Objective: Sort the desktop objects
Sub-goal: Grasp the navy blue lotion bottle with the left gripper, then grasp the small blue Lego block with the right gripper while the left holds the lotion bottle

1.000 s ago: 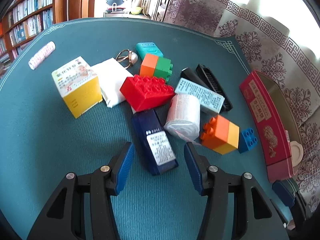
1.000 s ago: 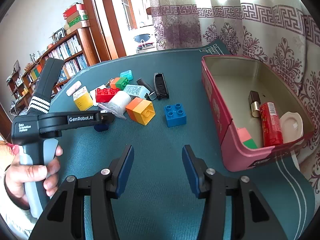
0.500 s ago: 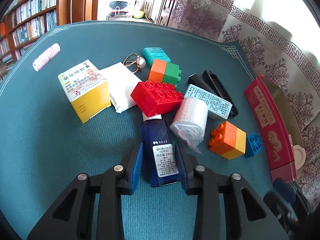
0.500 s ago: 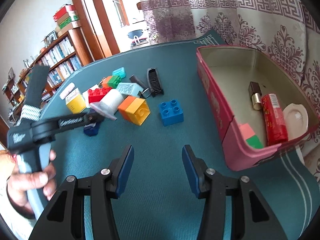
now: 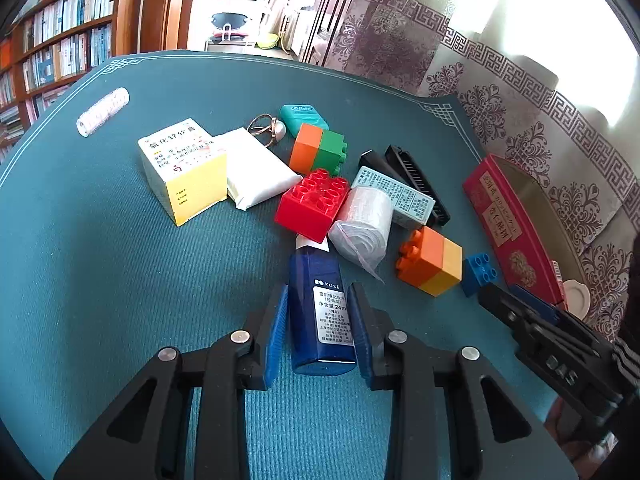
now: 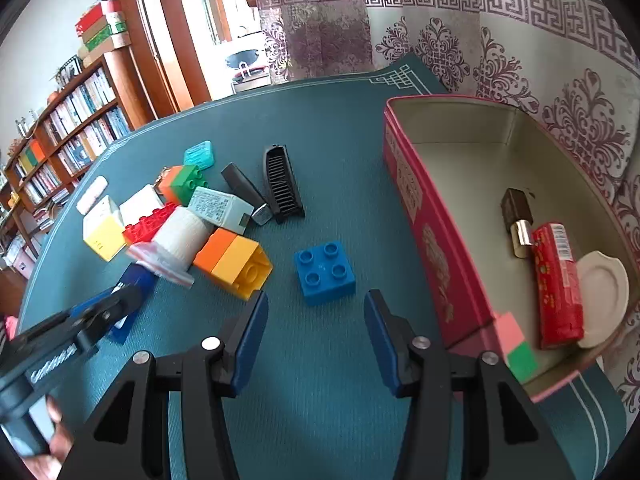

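A dark blue cosmetic bottle [image 5: 320,320] with a white label lies on the teal mat at the near end of a pile of toys and boxes. My left gripper [image 5: 318,292] has its blue pads against both sides of the bottle, and its jaws are closing on it. In the right wrist view, my right gripper [image 6: 316,299] stands open over the mat with nothing held. A blue brick [image 6: 324,272] lies just ahead of its fingertips. The open red tin [image 6: 416,208] at the right holds a red tube, a lipstick, a white lid and a pink-green block.
The pile has a red brick [image 5: 312,204], an orange-yellow brick [image 5: 430,260], an orange-green brick [image 5: 316,148], a white roll [image 5: 364,224], a yellow-white box [image 5: 184,168], a black comb [image 6: 282,184] and a teal case [image 5: 304,116]. A bookshelf stands behind the table at the left.
The left jaws narrowed from wide open until the pads met the dark blue bottle. The right gripper moved in towards the blue brick and the tin, jaws unchanged.
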A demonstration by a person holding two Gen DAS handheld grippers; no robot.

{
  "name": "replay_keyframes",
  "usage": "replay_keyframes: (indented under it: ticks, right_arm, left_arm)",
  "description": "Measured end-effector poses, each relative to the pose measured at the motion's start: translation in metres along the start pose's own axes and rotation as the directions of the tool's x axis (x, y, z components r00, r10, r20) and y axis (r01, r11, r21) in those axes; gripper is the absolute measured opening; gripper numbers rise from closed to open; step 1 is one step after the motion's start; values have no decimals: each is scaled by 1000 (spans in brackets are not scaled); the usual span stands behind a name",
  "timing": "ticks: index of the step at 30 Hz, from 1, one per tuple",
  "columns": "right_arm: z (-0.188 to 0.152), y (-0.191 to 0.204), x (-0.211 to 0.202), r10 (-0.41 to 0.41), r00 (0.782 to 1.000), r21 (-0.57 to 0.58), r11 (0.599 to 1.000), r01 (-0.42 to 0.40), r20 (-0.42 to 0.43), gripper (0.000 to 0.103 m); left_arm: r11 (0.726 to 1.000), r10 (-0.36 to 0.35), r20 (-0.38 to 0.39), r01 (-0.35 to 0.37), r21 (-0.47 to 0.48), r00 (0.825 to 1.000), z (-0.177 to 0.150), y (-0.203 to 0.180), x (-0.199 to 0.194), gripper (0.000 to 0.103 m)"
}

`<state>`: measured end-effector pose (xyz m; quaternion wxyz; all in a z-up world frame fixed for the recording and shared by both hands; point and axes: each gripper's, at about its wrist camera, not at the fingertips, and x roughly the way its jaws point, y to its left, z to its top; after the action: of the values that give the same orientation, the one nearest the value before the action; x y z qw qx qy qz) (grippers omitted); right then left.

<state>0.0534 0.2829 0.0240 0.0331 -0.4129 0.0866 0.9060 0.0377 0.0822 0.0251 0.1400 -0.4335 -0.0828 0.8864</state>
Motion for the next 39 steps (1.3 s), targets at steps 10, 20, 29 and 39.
replay_keyframes:
  ticks: [10, 20, 29, 39]
  right_arm:
    - [13, 3, 26, -4, 997, -10, 1000, 4, -73, 54]
    - [12, 9, 27, 42, 995, -57, 997, -47, -86, 37]
    - [5, 17, 16, 79, 995, -71, 994, -84, -58, 37]
    - [-12, 16, -1, 91, 995, -46, 995, -93, -36, 37]
  left_arm:
    - [1000, -7, 7, 7, -14, 1000, -2, 2, -1, 32]
    - [1000, -19, 64, 20, -18, 998, -3, 3, -14, 31]
    - [999, -46, 85, 47, -5, 995, -2, 0, -19, 29]
    - [996, -78, -35, 80, 44, 996, -10, -13, 0, 36]
